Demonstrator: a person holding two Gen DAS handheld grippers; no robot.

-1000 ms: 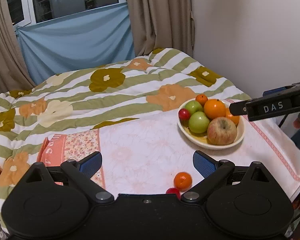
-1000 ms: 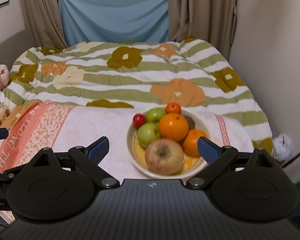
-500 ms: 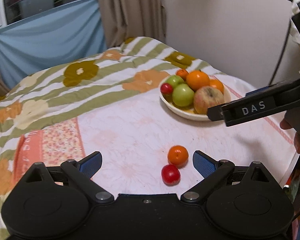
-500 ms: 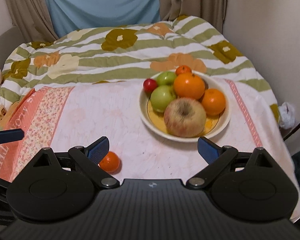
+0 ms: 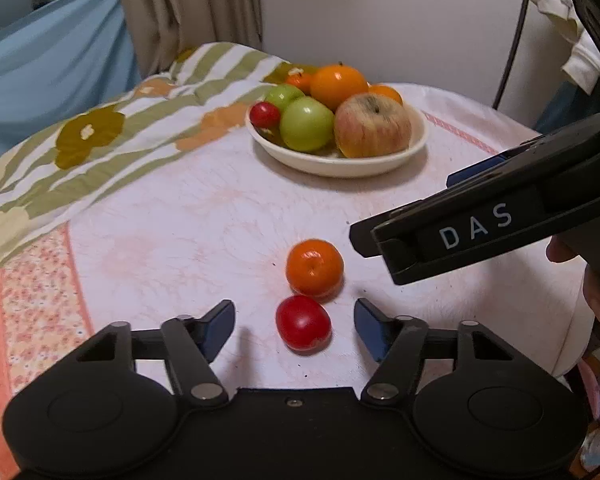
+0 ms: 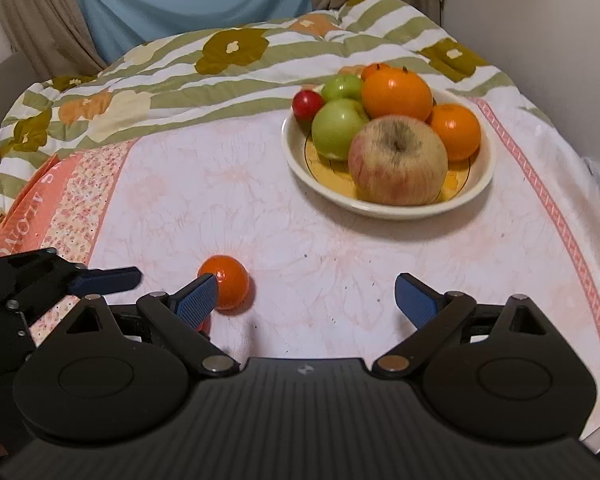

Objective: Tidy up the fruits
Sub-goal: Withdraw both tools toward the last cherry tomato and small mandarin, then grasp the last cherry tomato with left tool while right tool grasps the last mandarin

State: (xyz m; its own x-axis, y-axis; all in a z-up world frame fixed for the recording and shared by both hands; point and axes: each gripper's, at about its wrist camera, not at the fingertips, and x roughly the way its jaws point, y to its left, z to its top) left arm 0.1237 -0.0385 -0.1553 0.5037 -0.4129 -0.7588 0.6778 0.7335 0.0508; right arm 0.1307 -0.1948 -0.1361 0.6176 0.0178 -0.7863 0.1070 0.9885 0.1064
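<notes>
A cream bowl (image 5: 332, 164) (image 6: 476, 192) holds apples, oranges and a small red fruit. On the white cloth lie a loose small orange (image 5: 315, 267) (image 6: 226, 282) and a loose red fruit (image 5: 303, 322). My left gripper (image 5: 294, 326) is open, low over the cloth, with the red fruit between its fingers. My right gripper (image 6: 306, 298) is open and empty; its left finger (image 6: 196, 300) overlaps the small orange. It shows from the side in the left wrist view (image 5: 480, 228).
A striped flowered quilt (image 6: 220, 64) covers the bed behind the cloth. An orange patterned cloth (image 6: 48, 204) lies at the left. The wall and curtains stand behind the bowl. The cloth's right edge drops off near the bowl.
Both grippers have moved down and forward toward the cloth. The red fruit now lies between my left fingers. The small orange now sits at my right gripper's left finger.
</notes>
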